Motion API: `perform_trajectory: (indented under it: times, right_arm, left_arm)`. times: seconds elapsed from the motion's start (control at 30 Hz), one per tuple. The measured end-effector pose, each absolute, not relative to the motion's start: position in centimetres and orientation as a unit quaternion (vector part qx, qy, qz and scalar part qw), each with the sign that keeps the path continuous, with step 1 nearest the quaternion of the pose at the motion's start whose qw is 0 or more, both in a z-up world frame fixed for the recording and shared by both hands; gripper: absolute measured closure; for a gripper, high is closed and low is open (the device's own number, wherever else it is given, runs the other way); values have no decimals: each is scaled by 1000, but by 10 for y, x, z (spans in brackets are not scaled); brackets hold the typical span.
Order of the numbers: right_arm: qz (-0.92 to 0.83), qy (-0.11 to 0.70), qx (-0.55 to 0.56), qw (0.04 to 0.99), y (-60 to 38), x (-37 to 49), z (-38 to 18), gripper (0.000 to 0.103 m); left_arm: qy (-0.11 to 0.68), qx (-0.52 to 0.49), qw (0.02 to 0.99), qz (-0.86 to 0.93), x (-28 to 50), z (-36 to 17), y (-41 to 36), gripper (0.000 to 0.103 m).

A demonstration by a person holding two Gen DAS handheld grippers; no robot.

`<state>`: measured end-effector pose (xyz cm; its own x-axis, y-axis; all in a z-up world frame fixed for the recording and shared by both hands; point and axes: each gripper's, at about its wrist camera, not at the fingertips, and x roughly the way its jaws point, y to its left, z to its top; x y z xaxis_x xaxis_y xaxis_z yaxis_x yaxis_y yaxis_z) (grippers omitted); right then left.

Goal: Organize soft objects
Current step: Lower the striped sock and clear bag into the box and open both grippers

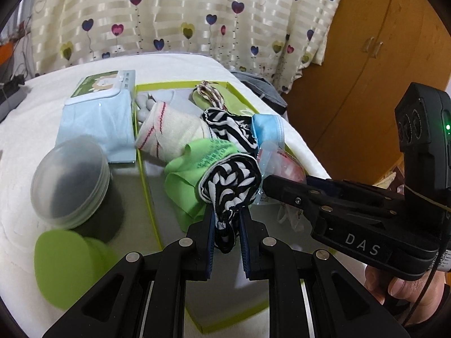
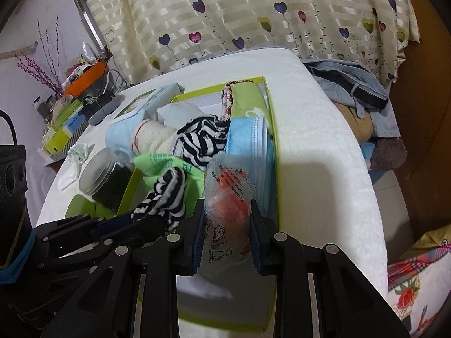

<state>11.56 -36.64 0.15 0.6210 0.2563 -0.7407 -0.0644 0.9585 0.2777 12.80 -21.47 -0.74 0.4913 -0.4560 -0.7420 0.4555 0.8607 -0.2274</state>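
Left wrist view: the left gripper (image 1: 225, 222) pinches a black-and-white striped sock (image 1: 229, 186) above the green-rimmed box (image 1: 146, 169), beside a lime sock (image 1: 194, 163) and a cream sock (image 1: 172, 132)

Right wrist view: the right gripper (image 2: 225, 225) clamps a clear plastic packet (image 2: 228, 197) with something red inside, over the same box, just beside blue face masks (image 2: 248, 138)

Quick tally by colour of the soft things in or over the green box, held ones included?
Black-and-white striped: 2, one in the left gripper, one in the box
Green: 1
Cream: 1
Blue masks: 1 stack
Clear packet in the right gripper: 1
Total: 6
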Motion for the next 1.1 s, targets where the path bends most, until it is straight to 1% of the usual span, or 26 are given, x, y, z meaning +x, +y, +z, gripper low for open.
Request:
perform_trajectory:
  times: [0.2, 0.27, 0.3, 0.6, 0.7, 0.77, 0.83, 1.1]
  right_arm:
    - [92, 423, 106, 895, -365, 123, 3, 72]
    - [90, 422, 100, 897, -364, 120, 5, 71]
    - [89, 422, 97, 897, -362, 119, 6, 68]
    - [77, 402, 81, 909, -359, 99, 23, 65]
    - [76, 394, 78, 913, -358, 92, 30, 64]
    - [74, 388, 75, 916, -357, 87, 36, 60]
    - [75, 381, 73, 919, -355, 82, 41, 59]
    - [78, 363, 67, 926, -345, 63, 56, 58]
  left_arm:
    - [430, 0, 865, -259, 136, -10, -218, 88]
    - [430, -2, 865, -259, 135, -9, -217, 88]
    - [430, -2, 865, -260, 134, -9, -217, 88]
    - [405, -4, 876, -264, 120, 10, -212, 77]
    - [395, -3, 879, -265, 112, 17, -210, 76]
    - [389, -4, 882, -266, 108, 23, -208, 76]
    - [384, -4, 884, -266, 104, 26, -206, 76]
    - [364, -6, 895, -256, 86, 42, -193, 76]
